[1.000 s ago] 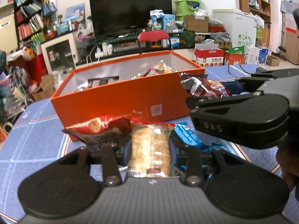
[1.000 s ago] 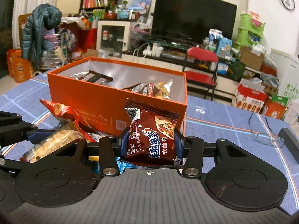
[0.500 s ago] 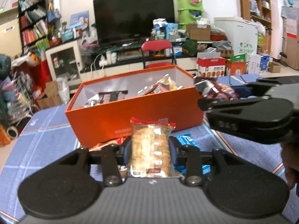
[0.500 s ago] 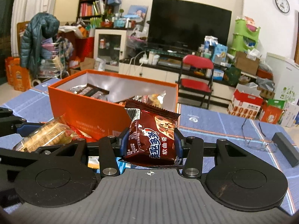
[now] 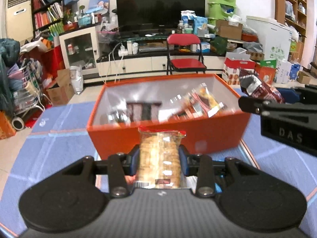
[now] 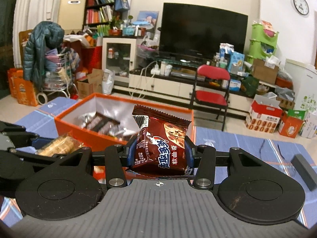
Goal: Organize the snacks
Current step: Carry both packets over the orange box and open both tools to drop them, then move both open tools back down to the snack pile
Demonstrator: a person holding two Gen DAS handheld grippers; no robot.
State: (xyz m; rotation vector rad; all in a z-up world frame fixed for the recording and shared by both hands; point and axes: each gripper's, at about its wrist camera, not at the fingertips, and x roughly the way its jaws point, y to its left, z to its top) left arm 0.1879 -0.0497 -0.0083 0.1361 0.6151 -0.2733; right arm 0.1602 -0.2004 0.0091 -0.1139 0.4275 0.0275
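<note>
My left gripper [image 5: 159, 159] is clamped on a clear cracker packet [image 5: 160, 158] with a red top seal; both blue pads [image 5: 132, 161] press its sides and the packet stands upright between them. My right gripper [image 6: 159, 151] is clamped on a dark red cookie packet [image 6: 161, 142] printed with a chocolate-chip cookie and white lettering; the packet stands upright, its crimped top edge above the pads.

Both packets are held clear of the blue tablecloth [image 5: 59, 138], on the near side of the orange box [image 5: 198, 138]; neither packet is inside it. The box sits open on the cloth, white-lined, with several wrapped snacks already in it — a dark brown wrapper [image 5: 143, 109] towards the left, a cluster of red and clear packets [image 5: 200, 103] towards the right.

Cross-views: in the left view the right gripper enters from the right edge with the cookie packet [image 5: 259, 89] level with the box's right corner; in the right view the left gripper enters from the left edge with the cracker packet [image 6: 59, 144] lying in front of the box wall [image 6: 95, 138].

On the cloth to my right lie a pair of glasses [image 6: 271, 144] and a dark bar [image 6: 303, 170], well apart from the box. Beyond the table — a red folding chair [image 6: 213, 85] and a black television [image 6: 204, 33].
</note>
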